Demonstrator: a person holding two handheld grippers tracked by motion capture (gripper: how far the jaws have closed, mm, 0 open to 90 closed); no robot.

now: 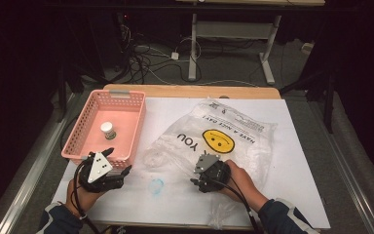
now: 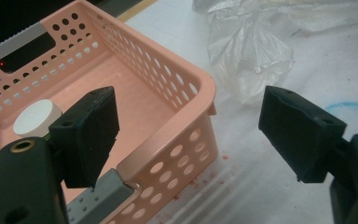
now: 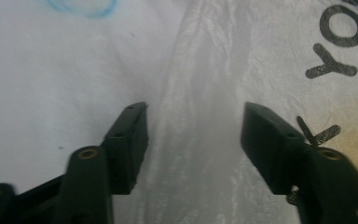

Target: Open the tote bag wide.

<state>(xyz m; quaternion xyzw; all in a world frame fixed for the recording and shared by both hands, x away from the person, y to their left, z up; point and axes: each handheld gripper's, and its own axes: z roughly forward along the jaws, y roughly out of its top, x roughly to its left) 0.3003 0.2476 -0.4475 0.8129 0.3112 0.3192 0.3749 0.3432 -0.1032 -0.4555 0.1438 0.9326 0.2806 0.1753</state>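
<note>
Over the plastic bag [image 3: 200, 93] the right tool [image 3: 193, 140] hangs released (left tool [image 2: 186, 135] also released, by the basket [image 2: 186, 107]).

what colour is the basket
Pink, with round holes in its walls; the basket shows best in the left gripper view.

A pink perforated basket [image 1: 126, 100] sits on the left part of the white table cover [image 1: 297, 161], and a small white-capped jar [image 1: 108, 130] stands upright inside it, apart from its walls. A blue ring mark [image 1: 156, 185] is drawn on the cover near its front edge, to the right of the basket's near corner. Beyond the wooden table edge [image 1: 190, 90], a tangle of cables [image 1: 141, 58] lies on the grey floor beside a white desk frame [image 1: 233, 34].
</note>
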